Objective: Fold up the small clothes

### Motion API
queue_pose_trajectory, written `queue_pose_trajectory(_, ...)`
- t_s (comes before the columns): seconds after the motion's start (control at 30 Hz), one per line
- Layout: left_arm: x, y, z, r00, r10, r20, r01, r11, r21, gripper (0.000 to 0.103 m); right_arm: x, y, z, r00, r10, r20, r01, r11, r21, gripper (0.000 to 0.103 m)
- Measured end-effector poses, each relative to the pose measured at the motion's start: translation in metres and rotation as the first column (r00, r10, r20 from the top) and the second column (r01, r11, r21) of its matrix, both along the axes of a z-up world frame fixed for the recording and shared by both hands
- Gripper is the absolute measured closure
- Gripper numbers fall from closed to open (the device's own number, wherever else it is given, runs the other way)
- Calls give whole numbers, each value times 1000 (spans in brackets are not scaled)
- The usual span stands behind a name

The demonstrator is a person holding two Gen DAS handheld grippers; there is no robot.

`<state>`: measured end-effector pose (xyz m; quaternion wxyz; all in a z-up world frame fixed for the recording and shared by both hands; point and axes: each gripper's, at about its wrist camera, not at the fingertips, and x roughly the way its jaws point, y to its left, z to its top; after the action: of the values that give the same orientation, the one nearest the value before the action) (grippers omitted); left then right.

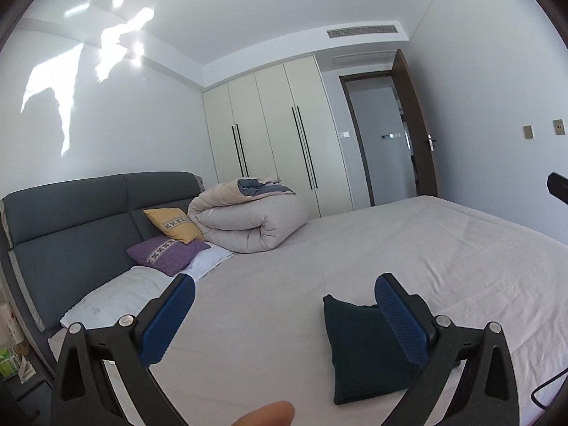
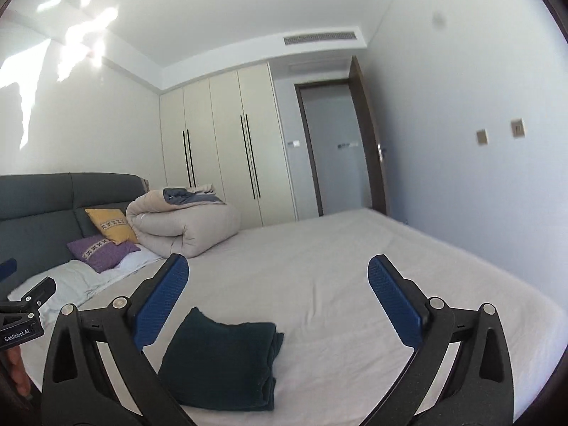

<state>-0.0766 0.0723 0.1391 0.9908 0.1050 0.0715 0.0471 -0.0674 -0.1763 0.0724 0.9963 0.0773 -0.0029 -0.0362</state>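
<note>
The left gripper (image 1: 284,291), black-framed with ribbed blue pads, has its jaws spread wide and empty. The right gripper (image 2: 278,271) is likewise apart, holding nothing. A dark teal garment folded into a soft, thick rectangle (image 2: 223,362) lies flat on the wrinkled pale grey bedsheet (image 2: 337,284), just behind the right claw's left pad and partly behind the left claw's right pad. Ahead of both claws the sheet runs bare to a rolled beige quilt (image 1: 248,220), a yellow cushion (image 1: 174,225) and a purple cushion (image 1: 167,254).
</note>
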Motion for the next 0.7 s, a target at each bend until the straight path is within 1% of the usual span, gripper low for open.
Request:
queue_pose_trajectory(0.03,-3,2,3,1000,-5,-8,5,1000,-16,0,-8,5,8,1000,-12,5,12,1000,-28,0)
queue_pose_trajectory(0.1,-7,9,7,1000,13,-22,-15,998,-61,0,-20,12,19,1000,2,9,-1,999,-50,0)
queue_pose_trajectory(0.17,-1,14,6,996,22,-81,-31,994,-100,0,-30,16,25,999,48,2,-48,998,-41,0)
queue_pose_trajectory(0.23,4,15,-4,990,8,-140,-25,992,-123,0,-33,21,25,995,85,-53,-87,996,-36,0)
queue_pose_trajectory(0.27,8,15,-9,984,6,-178,-28,992,-122,0,-32,23,22,990,99,-104,-103,994,-30,0)
queue_pose_trajectory(0.3,13,13,-17,977,2,-213,-28,992,-121,0,-28,24,17,981,112,-157,-117,993,-20,0)
queue_pose_trajectory(0.33,16,13,-23,968,-20,-250,-13,991,-130,0,-23,26,9,969,122,-215,-126,992,-6,0)
queue_pose_trajectory(0.37,21,12,-30,957,-46,-287,3,989,-149,0,-20,27,1,960,119,-253,-123,992,0,0)
queue_pose_trajectory(0.43,30,11,-43,923,-104,-369,29,978,-204,0,-10,28,-17,939,98,-330,-102,995,4,0)
queue_pose_trajectory(0.5,33,10,-53,903,-139,-406,37,968,-250,0,1,30,-34,919,96,-384,-99,995,11,0)
queue_pose_trajectory(0.57,39,9,-65,881,-145,-451,30,968,-251,0,10,33,-49,899,58,-433,-70,997,-12,0)
queue_pose_trajectory(0.6,37,7,-71,874,-142,-465,26,968,-248,0,13,35,-54,892,51,-448,-67,998,-20,0)
queue_pose_trajectory(0.7,39,8,-81,865,-135,-483,8,967,-255,0,19,35,-66,875,48,-481,-63,998,-13,0)
